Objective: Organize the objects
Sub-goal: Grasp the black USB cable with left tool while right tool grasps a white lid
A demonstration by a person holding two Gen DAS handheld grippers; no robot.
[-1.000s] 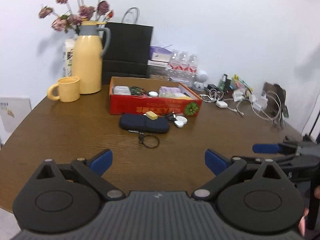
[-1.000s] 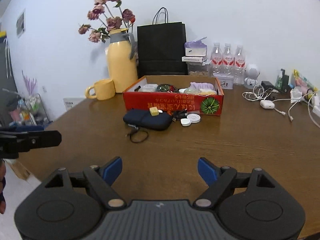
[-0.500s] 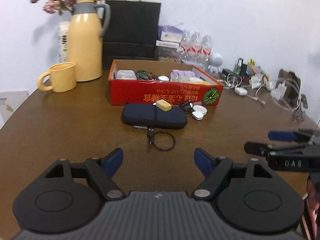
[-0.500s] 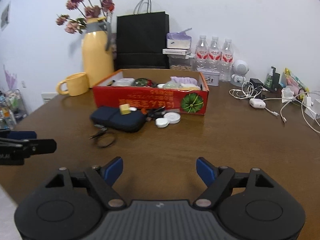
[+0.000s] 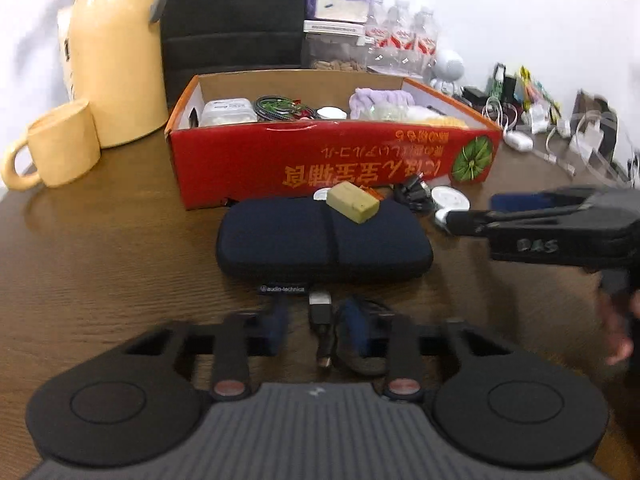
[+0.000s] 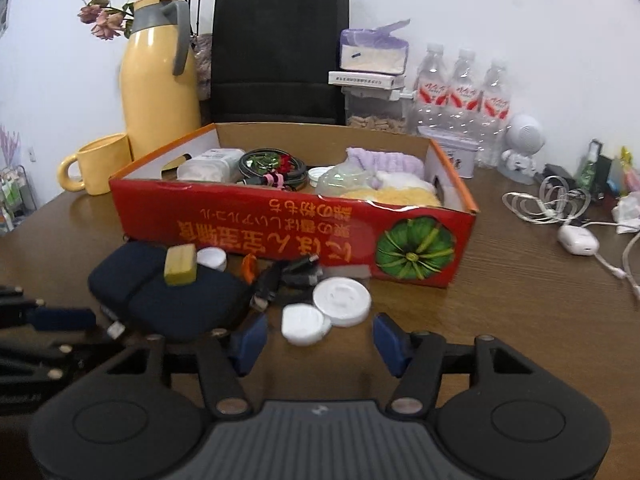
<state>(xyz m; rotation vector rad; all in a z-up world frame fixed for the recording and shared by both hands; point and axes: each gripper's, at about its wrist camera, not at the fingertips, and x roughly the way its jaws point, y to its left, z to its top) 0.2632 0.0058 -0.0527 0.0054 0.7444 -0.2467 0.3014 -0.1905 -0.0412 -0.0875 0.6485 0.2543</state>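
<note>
A navy zip case point(image 5: 324, 240) lies in front of the red cardboard box point(image 5: 332, 160), with a yellow block point(image 5: 352, 202) on top of it. Just in front of the case is a small black cable loop with a plug point(image 5: 320, 312). My left gripper point(image 5: 316, 328) is low over it, jaws closing, with the plug between the pads and a gap on both sides. Two white round lids point(image 6: 342, 298) lie right of the case. My right gripper point(image 6: 320, 340) is closing; the smaller lid point(image 6: 305, 325) sits between its fingertips, untouched.
A yellow mug point(image 5: 56, 148) and a yellow jug point(image 5: 116, 60) stand left of the box, a black bag point(image 6: 280, 52) behind it. Water bottles point(image 6: 464, 88) and white cables point(image 6: 548, 204) fill the back right. Black connectors point(image 6: 288, 276) lie by the lids.
Both grippers came forward and down to the things in front of the box. The left jaws narrowed a lot around the plug. The right jaws narrowed less, around the small lid.
</note>
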